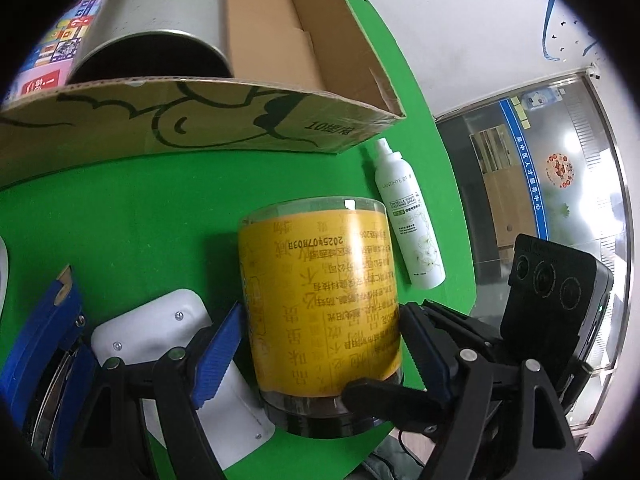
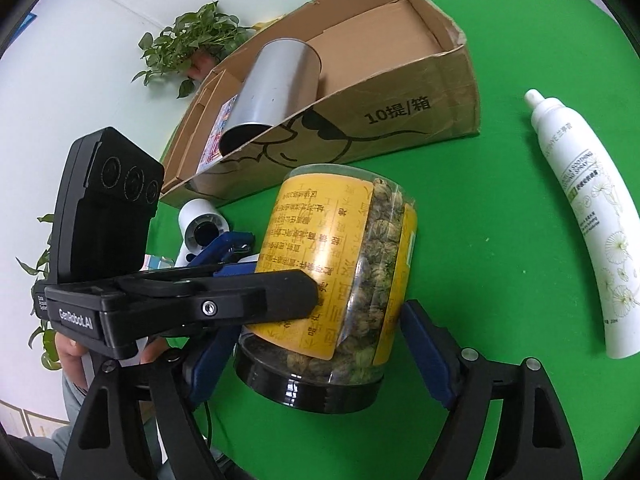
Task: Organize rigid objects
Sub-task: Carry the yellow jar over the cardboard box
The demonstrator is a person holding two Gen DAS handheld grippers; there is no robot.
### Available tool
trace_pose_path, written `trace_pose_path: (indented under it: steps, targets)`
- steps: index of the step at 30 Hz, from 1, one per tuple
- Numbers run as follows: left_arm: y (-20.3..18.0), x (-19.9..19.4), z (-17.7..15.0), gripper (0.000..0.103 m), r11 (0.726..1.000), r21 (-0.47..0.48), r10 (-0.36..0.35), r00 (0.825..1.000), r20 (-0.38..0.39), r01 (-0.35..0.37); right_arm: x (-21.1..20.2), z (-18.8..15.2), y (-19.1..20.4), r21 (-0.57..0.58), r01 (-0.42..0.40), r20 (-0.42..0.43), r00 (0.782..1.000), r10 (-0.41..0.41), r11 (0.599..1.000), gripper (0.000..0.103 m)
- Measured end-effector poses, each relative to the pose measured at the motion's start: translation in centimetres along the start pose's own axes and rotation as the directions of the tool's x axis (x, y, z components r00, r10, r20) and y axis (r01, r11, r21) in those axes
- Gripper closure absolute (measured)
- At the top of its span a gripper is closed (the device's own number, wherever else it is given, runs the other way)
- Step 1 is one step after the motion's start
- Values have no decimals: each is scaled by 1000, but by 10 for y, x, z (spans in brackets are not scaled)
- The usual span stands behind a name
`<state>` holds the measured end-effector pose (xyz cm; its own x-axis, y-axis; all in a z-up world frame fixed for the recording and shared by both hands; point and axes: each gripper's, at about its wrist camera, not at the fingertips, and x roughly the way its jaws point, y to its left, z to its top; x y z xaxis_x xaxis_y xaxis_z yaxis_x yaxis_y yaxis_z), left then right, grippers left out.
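A clear jar (image 1: 320, 304) with a yellow label and black lid, filled with dried flower buds, is held upside down over the green table. My left gripper (image 1: 320, 356) is shut on the jar. My right gripper (image 2: 316, 352) straddles the same jar (image 2: 340, 280) with its blue pads around the sides, apparently shut on it. The cardboard box (image 1: 256, 120) lies behind, holding a silver tin (image 1: 160, 16); both show in the right wrist view, box (image 2: 400, 116) and tin (image 2: 272, 84).
A white spray bottle (image 1: 412, 216) lies on the table right of the jar, also in the right view (image 2: 584, 216). A white device (image 1: 176, 320) lies left of the jar. The table edge (image 1: 448, 184) curves at right. A plant (image 2: 188, 40) stands behind the box.
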<state>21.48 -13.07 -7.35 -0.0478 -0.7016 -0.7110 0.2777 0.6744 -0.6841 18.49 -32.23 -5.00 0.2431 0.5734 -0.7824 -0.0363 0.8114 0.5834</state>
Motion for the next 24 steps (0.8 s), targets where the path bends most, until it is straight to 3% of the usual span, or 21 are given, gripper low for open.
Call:
trace_pose_path:
  steps: [7,11,14,20,24]
  targets:
    - [-9,-5,-4,24,998,61,31,999,24,-32,12,-1,12,-25,37,4,999,-37,999,18]
    - [-25,-14,-12,24,988,120,84,993,84,-94,7,-4,21,-52,58,36,998,-57,997,19]
    - [-32,-29,-12,24,988,119,82,986,142,-100,-3,-2,31,-77,60,83,995,-54,995,19]
    - [-56,-69,-2,25,977,157,97,957,274,-143,-32,18,64,-193,91,177,983,-56,977,19]
    - [-65,-89,14,25,975,162,91,943,320,-149,-47,40,80,-249,103,216,975,-48,963,19]
